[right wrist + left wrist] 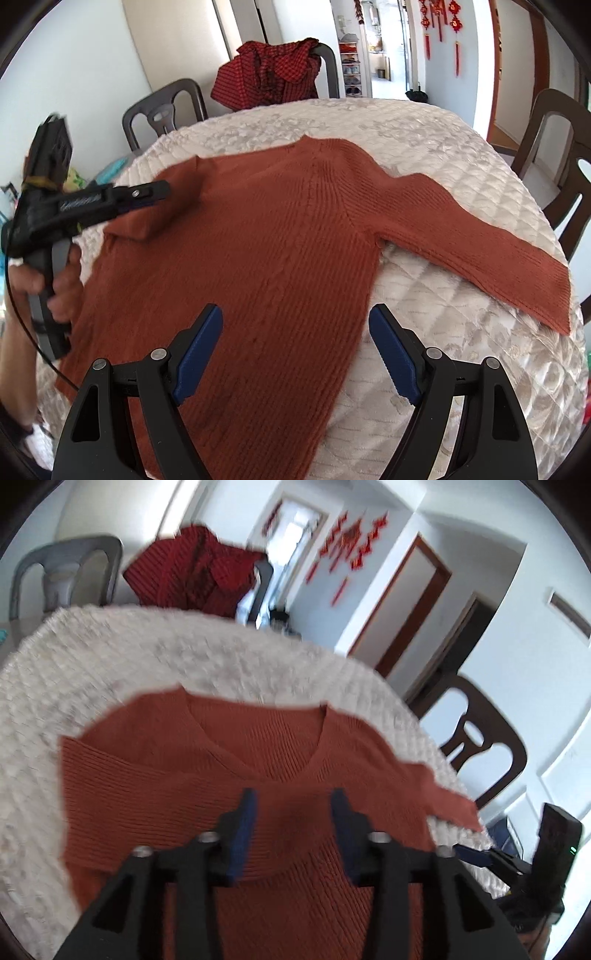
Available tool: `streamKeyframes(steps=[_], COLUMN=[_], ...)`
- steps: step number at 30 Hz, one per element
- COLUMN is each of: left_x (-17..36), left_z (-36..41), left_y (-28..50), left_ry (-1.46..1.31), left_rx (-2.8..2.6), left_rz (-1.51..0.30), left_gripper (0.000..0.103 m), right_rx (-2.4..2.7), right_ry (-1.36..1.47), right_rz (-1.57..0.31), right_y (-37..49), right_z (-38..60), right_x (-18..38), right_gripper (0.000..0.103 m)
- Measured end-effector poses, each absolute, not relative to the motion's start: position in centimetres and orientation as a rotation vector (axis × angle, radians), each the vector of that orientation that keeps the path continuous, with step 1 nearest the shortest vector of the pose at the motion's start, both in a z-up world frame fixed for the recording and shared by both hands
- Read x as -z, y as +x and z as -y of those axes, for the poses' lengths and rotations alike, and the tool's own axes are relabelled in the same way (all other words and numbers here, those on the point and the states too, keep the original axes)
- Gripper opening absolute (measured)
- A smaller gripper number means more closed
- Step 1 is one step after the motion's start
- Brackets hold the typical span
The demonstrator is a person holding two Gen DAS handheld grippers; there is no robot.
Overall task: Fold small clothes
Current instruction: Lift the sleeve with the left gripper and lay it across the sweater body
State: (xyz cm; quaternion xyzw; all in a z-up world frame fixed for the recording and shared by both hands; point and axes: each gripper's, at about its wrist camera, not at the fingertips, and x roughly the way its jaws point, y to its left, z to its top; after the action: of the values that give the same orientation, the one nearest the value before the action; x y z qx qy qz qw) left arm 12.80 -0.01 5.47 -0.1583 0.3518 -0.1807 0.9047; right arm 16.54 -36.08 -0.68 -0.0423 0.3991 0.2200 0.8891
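Observation:
A rust-orange knitted sweater [258,236] lies flat on the white quilted table [424,122]. Its right sleeve [480,240] stretches out toward the table's right edge. Its left sleeve lies folded over the body near the left shoulder. In the left wrist view the sweater [229,760] shows its neckline facing me. My left gripper [293,797] is open just above the chest, holding nothing; it also shows in the right wrist view [162,190] over the folded sleeve. My right gripper [295,314] is open above the sweater's lower body, empty.
A red checked garment [273,70] hangs over a chair at the table's far side. Dark chairs stand at the back left [162,110] and right [554,147]. A grey chair [66,576] shows in the left wrist view. A doorway opens behind.

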Motion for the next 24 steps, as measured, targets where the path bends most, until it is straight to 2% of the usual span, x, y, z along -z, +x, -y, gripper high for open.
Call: streamKeyframes(steps=[1, 5, 8, 10, 16, 18, 20, 21, 22, 24], left_x=[-5.9, -6.5, -5.5, -4.5, -1.6, -1.2, -0.9, -0.8, -0.9, -1.2], left_z=[-1.1, -5.7, -9.1, -10.1, -9.8, -9.4, -9.4, -9.5, -9.8, -10.6], left_y=[12.4, 11.5, 12.1, 12.7, 15.3, 15.6, 15.8, 15.7, 15.5, 15.1], left_ry=[-0.331, -0.309, -0.329, -0.343, -0.336, -0.322, -0.307, -0.308, -0.32, -0.362], left_rx=[0.357, 0.169, 0.059, 0.041, 0.065, 0.079, 0.075, 0.075, 0.081, 0.1], left_rz=[-0.7, -0.662, -0.715, -0.746, -0.828, -0.837, -0.842, -0.834, -0.822, -0.781], left_gripper=[0.055, 0.056, 0.054, 0.054, 0.053, 0.039, 0.021, 0.016, 0.013, 0.012], right_rx=[-0.467, -0.542, -0.591, -0.611, -0.656, -0.656, -0.657, -0.656, -0.663, -0.688], right_ry=[-0.076, -0.022, 0.001, -0.003, 0.017, 0.013, 0.002, -0.009, -0.012, -0.008], right_rz=[-0.827, -0.819, -0.833, -0.845, -0.946, -0.974, -0.969, -0.966, -0.967, -0.958], right_y=[16.7, 17.6, 19.0, 20.2, 25.3, 26.5, 27.1, 27.3, 27.4, 27.6], right_z=[36.0, 34.8, 32.9, 31.5, 27.2, 26.2, 25.6, 25.3, 25.1, 24.8], right_x=[0.5, -0.4, -0.5, -0.4, 1.4, 2.2, 2.3, 2.3, 2.3, 1.9], right_gripper=[0.082, 0.08, 0.066, 0.052, 0.051, 0.05, 0.037, 0.011, 0.004, 0.004])
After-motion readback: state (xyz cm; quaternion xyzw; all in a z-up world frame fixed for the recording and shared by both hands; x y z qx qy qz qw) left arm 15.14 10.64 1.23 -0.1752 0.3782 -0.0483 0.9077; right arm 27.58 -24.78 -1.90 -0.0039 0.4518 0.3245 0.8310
